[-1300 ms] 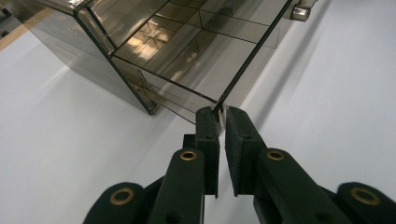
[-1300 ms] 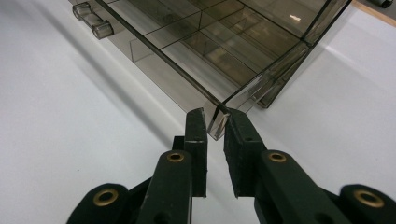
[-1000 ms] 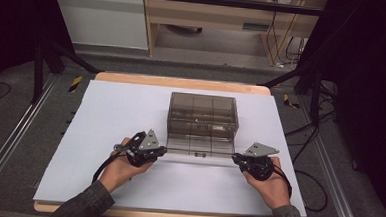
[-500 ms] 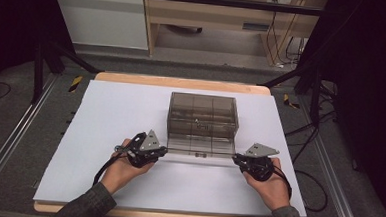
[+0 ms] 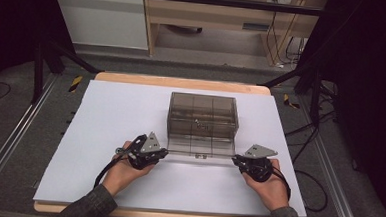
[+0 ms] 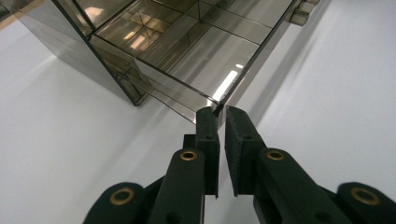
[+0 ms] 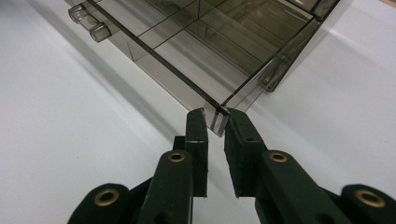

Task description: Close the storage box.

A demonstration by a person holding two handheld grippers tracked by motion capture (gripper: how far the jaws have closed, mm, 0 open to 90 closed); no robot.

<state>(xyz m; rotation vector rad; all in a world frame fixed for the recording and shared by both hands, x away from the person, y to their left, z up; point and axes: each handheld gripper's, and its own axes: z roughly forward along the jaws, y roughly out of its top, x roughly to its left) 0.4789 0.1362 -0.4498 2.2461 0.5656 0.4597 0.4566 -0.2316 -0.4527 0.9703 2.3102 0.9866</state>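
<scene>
A smoky clear plastic box (image 5: pixel 203 114) with inner dividers stands mid-table on the white sheet (image 5: pixel 105 124). Its thin lid (image 5: pixel 199 151) reaches toward me. My left gripper (image 5: pixel 163 151) is shut on the lid's front left corner, and my right gripper (image 5: pixel 236 161) is shut on the front right corner. In the left gripper view the lid (image 6: pixel 205 60) ends in a corner pinched between the tips of the left gripper (image 6: pixel 217 112). In the right gripper view the corner of the lid (image 7: pixel 187 51) sits between the pads of the right gripper (image 7: pixel 215 116); two clear clasps (image 7: pixel 88 23) show along its edge.
The white sheet covers a wooden table whose edge (image 5: pixel 182 82) shows at the back. Metal rails (image 5: pixel 9 144) run along both sides, and cables (image 5: pixel 310 129) lie on the floor at the right. A shelf unit (image 5: pixel 210 19) stands behind the table.
</scene>
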